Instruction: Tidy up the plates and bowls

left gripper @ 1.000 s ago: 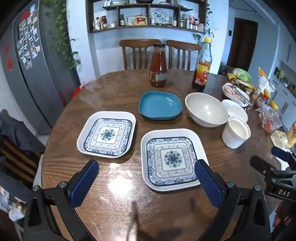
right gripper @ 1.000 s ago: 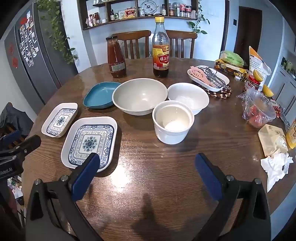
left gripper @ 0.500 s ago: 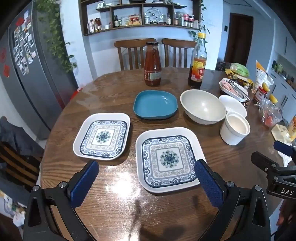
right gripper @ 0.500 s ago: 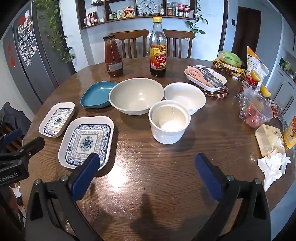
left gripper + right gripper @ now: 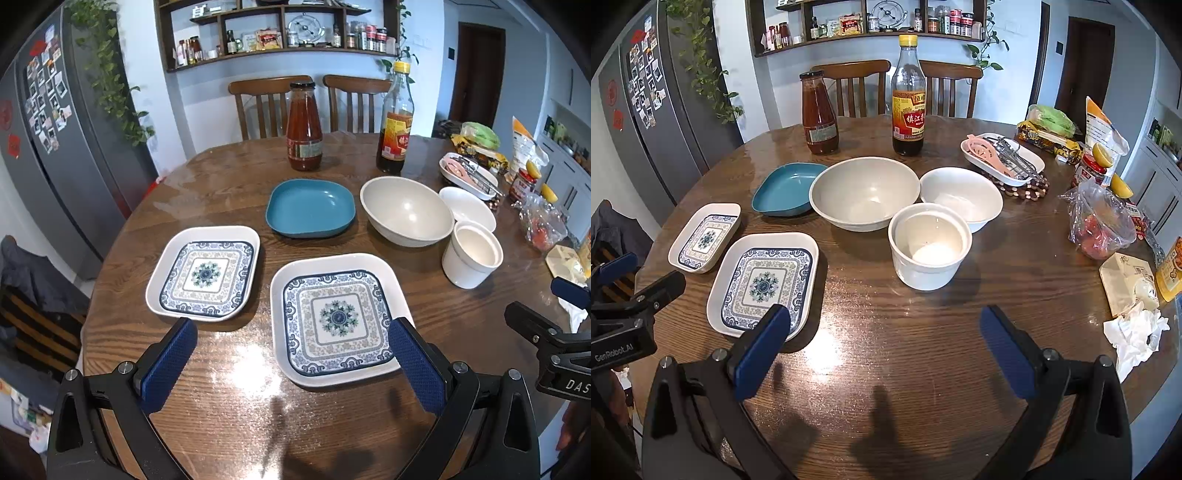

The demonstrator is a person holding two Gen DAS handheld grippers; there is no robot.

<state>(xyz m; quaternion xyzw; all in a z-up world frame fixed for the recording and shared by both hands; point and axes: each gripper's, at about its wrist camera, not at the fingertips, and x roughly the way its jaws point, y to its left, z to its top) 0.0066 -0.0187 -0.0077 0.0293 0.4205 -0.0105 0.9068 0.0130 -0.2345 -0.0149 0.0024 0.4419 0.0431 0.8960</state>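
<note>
On the round wooden table lie two white square plates with blue patterns: a larger one (image 5: 338, 319) (image 5: 764, 282) near the front and a smaller one (image 5: 205, 273) (image 5: 705, 236) to its left. Behind them sit a blue square plate (image 5: 310, 206) (image 5: 786, 188), a big cream bowl (image 5: 406, 210) (image 5: 864, 192), a white bowl (image 5: 467, 208) (image 5: 962, 197) and a white cup-shaped bowl (image 5: 472, 258) (image 5: 929, 245). My left gripper (image 5: 291, 358) hangs open above the table's front, its right finger over the larger plate's corner. My right gripper (image 5: 882, 347) is open over bare wood in front of the cup-shaped bowl.
A red sauce bottle (image 5: 304, 127) and a dark vinegar bottle (image 5: 908, 98) stand at the back. A white dish of utensils (image 5: 1003, 158), bagged food (image 5: 1100, 225), packets and crumpled tissue (image 5: 1134, 332) crowd the right side. Two chairs stand behind the table; a fridge (image 5: 55, 147) is at left.
Both grippers have drifted slightly, so the dishes shift a little in view. Nothing on the table has moved and both grippers stay open.
</note>
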